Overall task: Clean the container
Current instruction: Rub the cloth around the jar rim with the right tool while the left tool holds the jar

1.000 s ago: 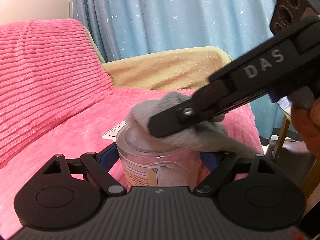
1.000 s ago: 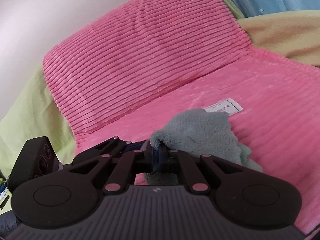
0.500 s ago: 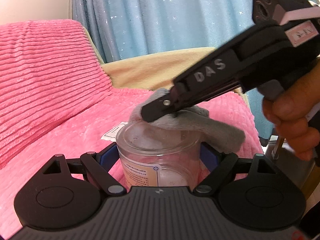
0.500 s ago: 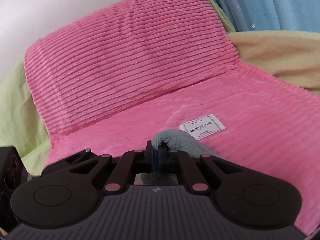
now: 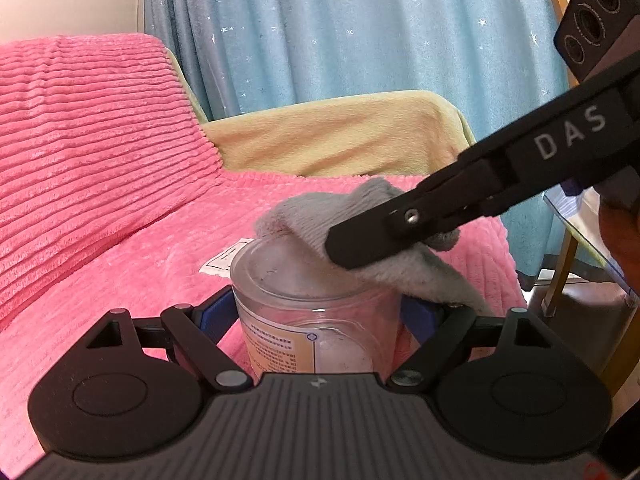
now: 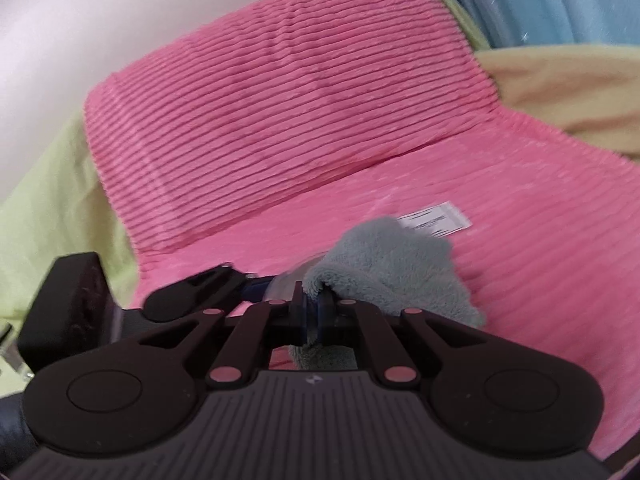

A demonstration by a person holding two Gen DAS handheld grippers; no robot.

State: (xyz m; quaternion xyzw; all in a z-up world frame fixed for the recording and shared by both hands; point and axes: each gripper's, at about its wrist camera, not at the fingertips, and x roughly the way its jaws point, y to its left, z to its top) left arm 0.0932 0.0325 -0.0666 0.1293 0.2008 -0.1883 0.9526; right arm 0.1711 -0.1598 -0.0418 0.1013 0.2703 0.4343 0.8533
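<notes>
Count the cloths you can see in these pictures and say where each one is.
1. A fluffy grey cloth is pinched in the right tool and draped over the top of the clear plastic container, which the left tool grips. Others may lie out of view.

A: What colours are there?

B: A pink ribbed blanket (image 5: 100, 152) over a pale yellow-green cover (image 5: 340, 136). Behind hangs a light blue curtain (image 5: 360, 32) dotted with small white stars.

A: And the objects?

B: A clear container (image 5: 316, 312) with a white and orange label, a grey fluffy cloth (image 5: 320, 220), and black grippers with blue pads; one bears white letters "DAS".
</notes>
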